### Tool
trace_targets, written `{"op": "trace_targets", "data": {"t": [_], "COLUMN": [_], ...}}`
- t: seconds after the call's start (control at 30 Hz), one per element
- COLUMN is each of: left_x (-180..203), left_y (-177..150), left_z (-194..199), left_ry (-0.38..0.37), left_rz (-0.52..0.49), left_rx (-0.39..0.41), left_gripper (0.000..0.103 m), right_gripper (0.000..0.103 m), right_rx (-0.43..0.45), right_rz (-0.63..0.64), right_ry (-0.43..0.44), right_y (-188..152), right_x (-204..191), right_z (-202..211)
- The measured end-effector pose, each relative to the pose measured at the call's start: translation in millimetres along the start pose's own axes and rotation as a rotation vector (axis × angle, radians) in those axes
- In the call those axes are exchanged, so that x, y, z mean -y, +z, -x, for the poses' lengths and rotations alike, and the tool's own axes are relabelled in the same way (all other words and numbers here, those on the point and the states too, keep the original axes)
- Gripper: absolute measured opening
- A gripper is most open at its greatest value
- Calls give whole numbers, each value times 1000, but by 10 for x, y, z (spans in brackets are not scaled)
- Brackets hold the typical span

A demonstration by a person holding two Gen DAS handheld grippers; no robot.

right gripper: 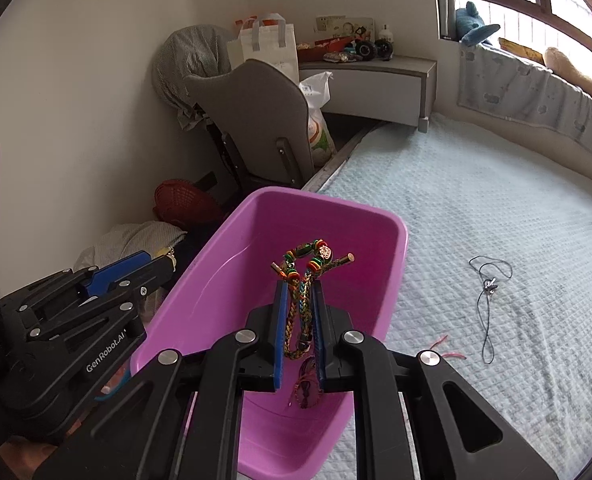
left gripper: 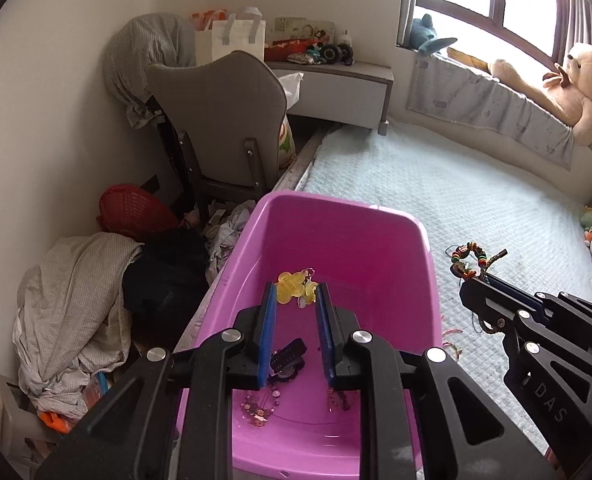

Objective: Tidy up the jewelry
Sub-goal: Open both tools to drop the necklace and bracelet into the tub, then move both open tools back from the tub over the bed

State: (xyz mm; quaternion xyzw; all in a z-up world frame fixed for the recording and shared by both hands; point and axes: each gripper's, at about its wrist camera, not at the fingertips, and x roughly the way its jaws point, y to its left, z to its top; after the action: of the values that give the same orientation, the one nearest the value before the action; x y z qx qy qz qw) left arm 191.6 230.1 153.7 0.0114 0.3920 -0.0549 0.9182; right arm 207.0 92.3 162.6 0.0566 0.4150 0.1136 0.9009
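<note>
A pink plastic bin sits on the left edge of the bed. My left gripper hovers over it, shut on a yellow tag charm. In the bin below lie a black clip and beaded strands. My right gripper is shut on a multicoloured braided bracelet with beads, held above the bin in the right wrist view. A black cord necklace lies on the bedspread to the right.
Red threads lie on the light quilted bedspread. Left of the bed are a grey chair, a red basket and a pile of clothes. A plush bear rests on the window ledge.
</note>
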Motion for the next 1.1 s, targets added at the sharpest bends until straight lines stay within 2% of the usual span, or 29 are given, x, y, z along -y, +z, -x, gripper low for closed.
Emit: {"op": "trace_targets", "data": {"t": [0.37,0.6,0.63,0.67,0.73,0.8,0.87,0.9,1.1], "left_x": [-144,-191,-197,-209,-229,-253,-298,-327,-433], "left_y": [-292,-392,-398,-410,-416,-410,-404,-402,-362], "left_z": [-680,-959,-978,-994,-1007,-986,-955,-952,-907], "left_ry": [-7,-8,-4,-2,2,31,46,36,38], "left_rz": [47,73,72,74,75,70,82,94,110], "left_rx": [-171,-255,-263,-269,-278,-264,-242,-247,-258], "left_gripper": [20,21,21,22,33,63,71,73,74], "right_gripper": [11,12,12,19,36,42,49,50,51], "right_rx": [-182,-275,-286,-295,-299,-287,-278,-274,-274], "right_rz": [-15,-17,-15,-12,9,25,23,18,-6], "right_ry": [14,15,12,11,-23,-37,-50,-49,-66], "right_y": [-129,-177,-174,-170,-162,-159,-137,-127,-123], "right_x": [-7,26,25,21,10,-20,-9,1,66], "right_z": [-802,-1124,-1152,-1175,-1187,-1169,-1152,-1139,-1067]}}
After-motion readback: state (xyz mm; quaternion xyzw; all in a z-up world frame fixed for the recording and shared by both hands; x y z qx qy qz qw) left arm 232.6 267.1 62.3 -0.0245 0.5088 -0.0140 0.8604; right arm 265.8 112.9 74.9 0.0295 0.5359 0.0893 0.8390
